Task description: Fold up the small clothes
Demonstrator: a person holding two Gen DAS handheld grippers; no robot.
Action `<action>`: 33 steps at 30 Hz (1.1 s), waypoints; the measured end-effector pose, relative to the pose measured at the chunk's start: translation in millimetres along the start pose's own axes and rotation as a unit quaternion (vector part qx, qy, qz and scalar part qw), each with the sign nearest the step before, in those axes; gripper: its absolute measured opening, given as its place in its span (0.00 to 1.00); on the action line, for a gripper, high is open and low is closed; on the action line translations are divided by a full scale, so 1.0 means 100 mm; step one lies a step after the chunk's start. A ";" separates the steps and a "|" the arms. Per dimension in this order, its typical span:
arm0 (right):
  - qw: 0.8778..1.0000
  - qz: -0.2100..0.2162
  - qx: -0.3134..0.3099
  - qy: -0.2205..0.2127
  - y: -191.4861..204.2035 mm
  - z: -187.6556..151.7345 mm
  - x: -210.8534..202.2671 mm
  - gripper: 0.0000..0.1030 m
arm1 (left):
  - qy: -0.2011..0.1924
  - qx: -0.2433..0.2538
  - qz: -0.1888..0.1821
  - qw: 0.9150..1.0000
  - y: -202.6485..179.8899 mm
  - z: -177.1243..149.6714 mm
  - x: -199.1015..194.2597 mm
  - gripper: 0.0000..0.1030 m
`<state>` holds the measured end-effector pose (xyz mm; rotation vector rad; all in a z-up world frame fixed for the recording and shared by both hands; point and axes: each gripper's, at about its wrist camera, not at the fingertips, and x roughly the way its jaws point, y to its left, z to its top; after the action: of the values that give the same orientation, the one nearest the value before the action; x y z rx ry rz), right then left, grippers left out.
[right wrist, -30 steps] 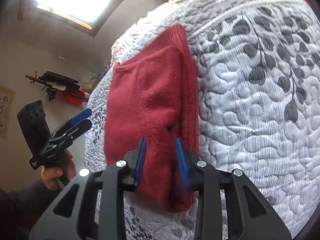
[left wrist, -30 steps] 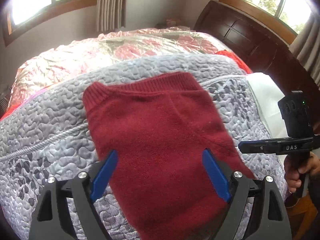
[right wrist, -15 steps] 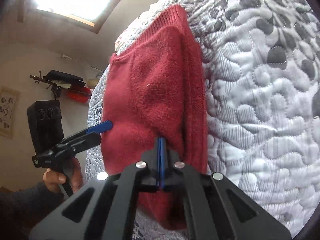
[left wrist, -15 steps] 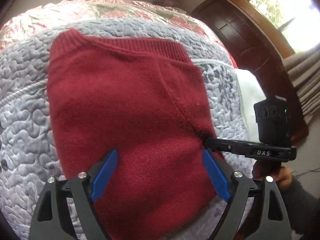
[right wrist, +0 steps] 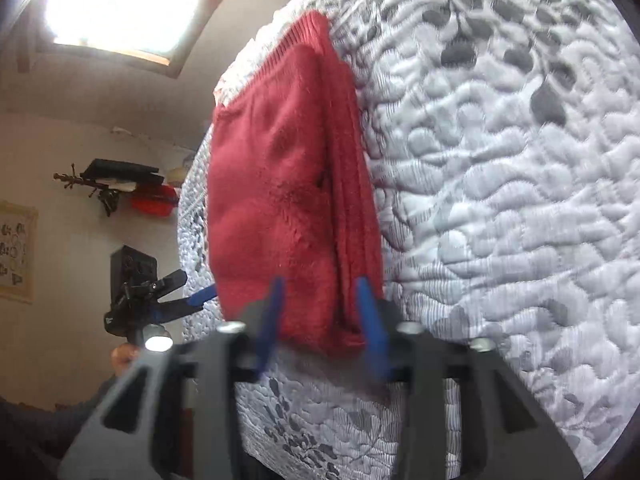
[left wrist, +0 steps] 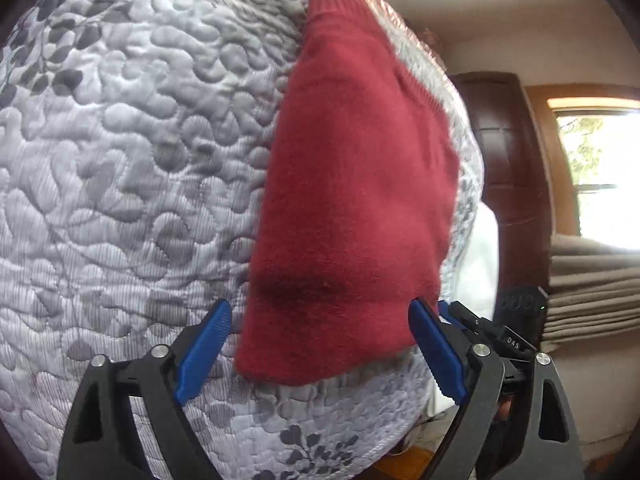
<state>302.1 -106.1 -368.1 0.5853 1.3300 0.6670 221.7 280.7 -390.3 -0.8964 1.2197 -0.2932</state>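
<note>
Dark red fuzzy knit garment (left wrist: 352, 184) lies folded flat on a grey-white quilted bedspread with a puffy stitched pebble texture and dark leaf print (left wrist: 132, 168). The garment has a ribbed band at its far end and a soft, napped face; in the right wrist view its side shows stacked layers, a thick folded edge (right wrist: 352, 200). It sits near the corner of the bed — the near hem is close to the quilt's piped border, the right side just beside the drop-off.

Left gripper (left wrist: 320, 344), black frame with ridged blue pads (left wrist: 202, 346), stands wide apart, fingers either side of the garment's near hem, gripping nothing. Right gripper (right wrist: 320, 320), same build, blurred, is parted too, pads flanking the near corner of the garment; whether they touch the cloth I cannot tell.

Plenty of bare quilt to the garment's left. To the right, a white sheet (left wrist: 480, 264), then a dark brown panelled wooden headboard (left wrist: 508, 168) and folded beige curtain fabric (left wrist: 592, 280) under a window. A hand (right wrist: 124, 356) shows below the left gripper's handle in the right wrist view.
</note>
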 end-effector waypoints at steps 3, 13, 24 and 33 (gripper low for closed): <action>0.999 0.037 0.027 0.005 -0.12 0.18 -0.15 0.77 | -0.011 -0.033 -0.033 0.999 0.18 0.08 -0.19 0.92; 0.992 0.064 0.035 0.098 -0.27 0.59 0.59 0.78 | 0.047 -0.077 -0.111 0.990 0.49 0.57 0.13 0.92; 0.991 0.071 0.013 0.113 -0.11 0.76 0.95 0.78 | 0.096 -0.047 -0.120 0.987 0.35 0.77 0.77 0.93; 0.996 0.036 -0.016 0.075 0.13 0.69 0.89 0.38 | 0.108 -0.043 -0.061 0.991 0.30 0.82 0.73 0.51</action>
<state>378.8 -33.3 -408.5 0.5668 1.4411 0.8028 313.9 288.6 -456.8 -1.0364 1.3879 -0.4473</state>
